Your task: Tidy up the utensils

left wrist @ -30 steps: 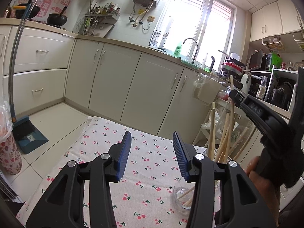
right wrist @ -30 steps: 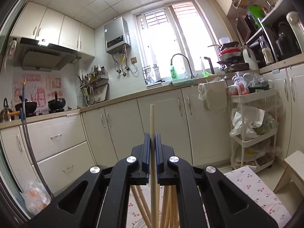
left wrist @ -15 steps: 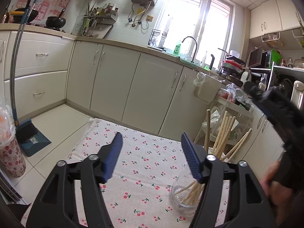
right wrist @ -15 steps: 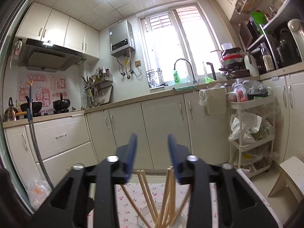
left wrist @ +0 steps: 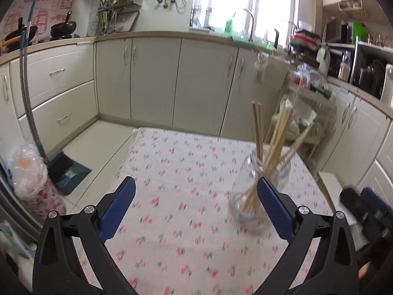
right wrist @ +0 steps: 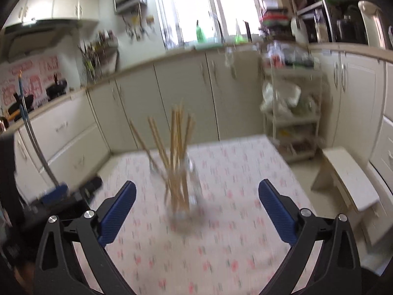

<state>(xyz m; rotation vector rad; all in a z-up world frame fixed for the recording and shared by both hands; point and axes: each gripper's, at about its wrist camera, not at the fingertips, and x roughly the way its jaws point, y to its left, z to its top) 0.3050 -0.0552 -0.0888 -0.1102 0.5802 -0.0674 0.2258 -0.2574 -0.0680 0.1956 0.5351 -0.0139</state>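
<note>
The surface (left wrist: 186,172), under a cherry-print cloth, fills the middle of both views. On it stands a clear glass jar (left wrist: 248,196) holding the chopsticks (left wrist: 275,137), right of centre in the left wrist view and centred but blurred in the right. Only the right wrist view shows a white stool (right wrist: 348,182) at the right edge. The left tool (left wrist: 195,202) and right tool (right wrist: 196,201) are both released, empty.

Left gripper (left wrist: 196,206) black angular frame, blue ribbed finger pads (left wrist: 118,209), silver round-head screws at pivots, right gripper (right wrist: 196,206) identical build, same blue pads (right wrist: 276,211), no visible cables
</note>
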